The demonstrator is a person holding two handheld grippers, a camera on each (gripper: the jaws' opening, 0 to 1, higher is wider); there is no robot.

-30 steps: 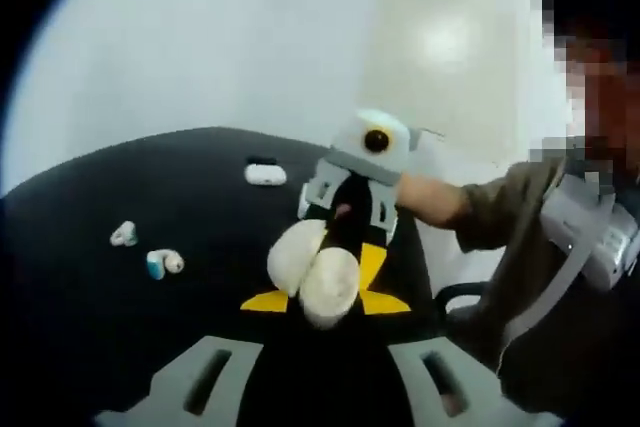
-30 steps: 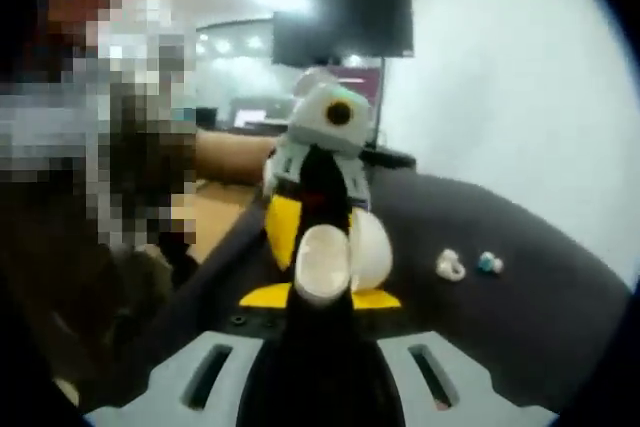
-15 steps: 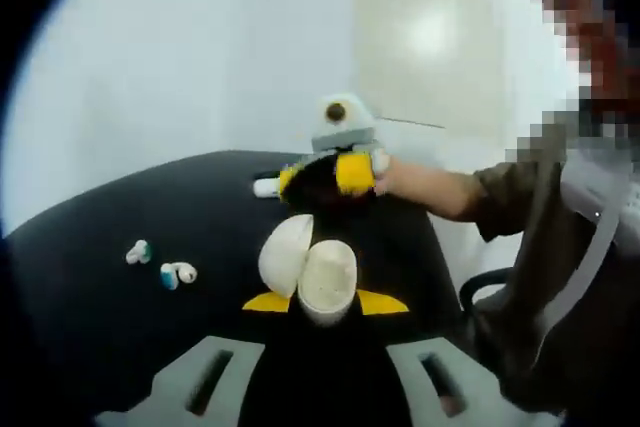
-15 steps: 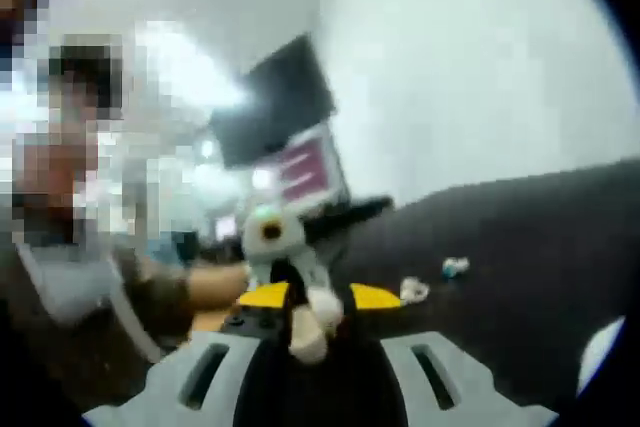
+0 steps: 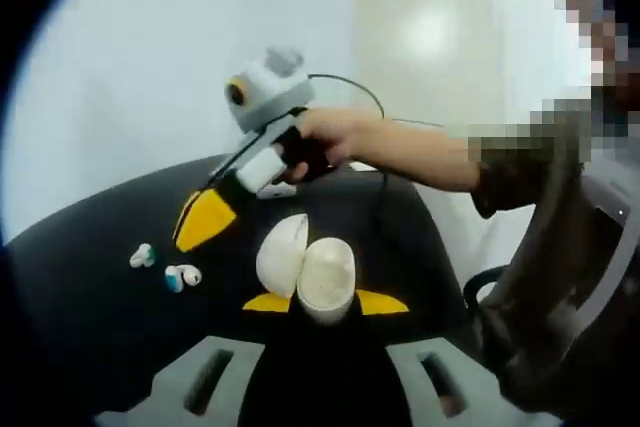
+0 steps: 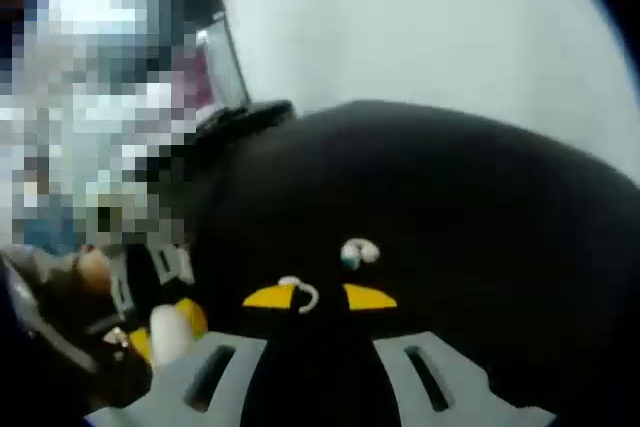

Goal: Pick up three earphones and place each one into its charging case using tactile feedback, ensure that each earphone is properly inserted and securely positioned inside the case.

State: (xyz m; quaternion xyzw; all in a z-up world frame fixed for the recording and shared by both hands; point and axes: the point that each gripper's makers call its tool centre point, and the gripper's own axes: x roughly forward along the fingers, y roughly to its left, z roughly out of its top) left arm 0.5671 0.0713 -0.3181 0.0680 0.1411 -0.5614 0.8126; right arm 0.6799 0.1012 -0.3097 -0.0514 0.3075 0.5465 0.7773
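Observation:
My left gripper [image 5: 322, 303] is shut on an open white charging case [image 5: 325, 277], whose lid tilts off to the left. Two white earphones [image 5: 143, 255] [image 5: 180, 275] with blue parts lie on the black table [image 5: 90, 327] to its left. A hand holds my right gripper [image 5: 203, 222] slanted down above them, yellow tips first. In the right gripper view, my right gripper [image 6: 320, 297] stands open low over the table. One earphone [image 6: 298, 292] sits between its tips near the left one, and the other earphone [image 6: 358, 252] lies just beyond. The case [image 6: 168, 330] shows at the lower left.
The black table [image 6: 450, 207] curves away to a pale wall behind it. A person's sleeve and body [image 5: 540, 247] fill the right side of the left gripper view, with a cable [image 5: 375, 112] looping from the right gripper. A dark screen [image 6: 230, 67] stands past the table's far edge.
My right gripper has swung away from the case, left and down toward the two earphones on the table. The left gripper has kept hold of the open case.

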